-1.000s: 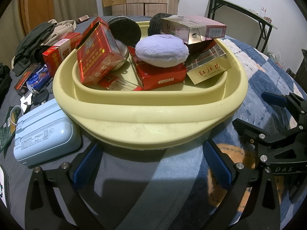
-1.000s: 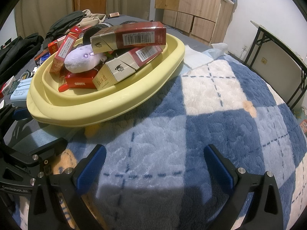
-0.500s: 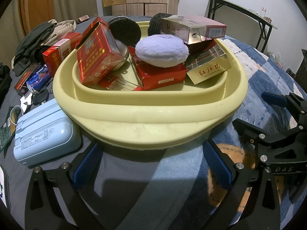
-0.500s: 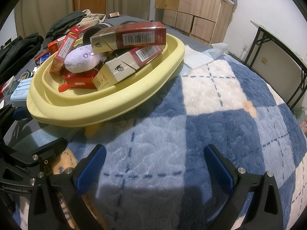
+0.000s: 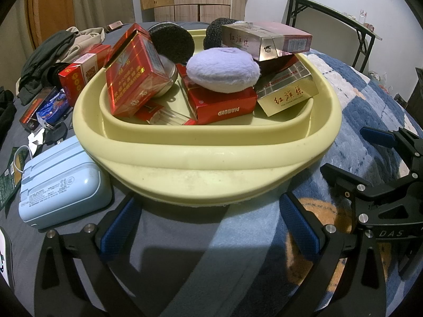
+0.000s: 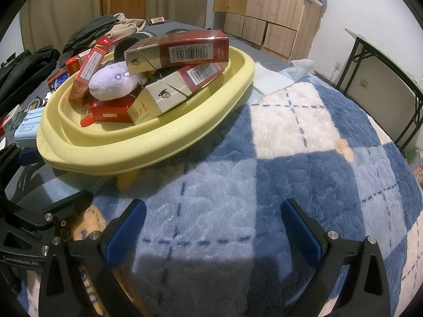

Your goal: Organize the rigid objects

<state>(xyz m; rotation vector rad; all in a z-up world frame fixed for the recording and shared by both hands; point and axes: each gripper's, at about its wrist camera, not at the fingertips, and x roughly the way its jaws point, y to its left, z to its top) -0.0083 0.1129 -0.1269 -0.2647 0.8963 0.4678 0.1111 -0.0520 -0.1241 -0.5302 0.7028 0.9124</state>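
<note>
A pale yellow basin is seen resting on a bed, partly on the blue-and-white plaid blanket and partly on the grey sheet. It is filled with rigid objects: a red foil box is leaned against its left wall, a red DIAMOND box is laid at the middle under a lilac plush pad, and a gold carton is set at the right with a silver-and-red carton stacked above. A light blue case lies just beside the basin's near left edge. The left gripper is held spread wide and empty before the basin's near wall. The right gripper is likewise spread apart over the blanket, nothing grasped.
</note>
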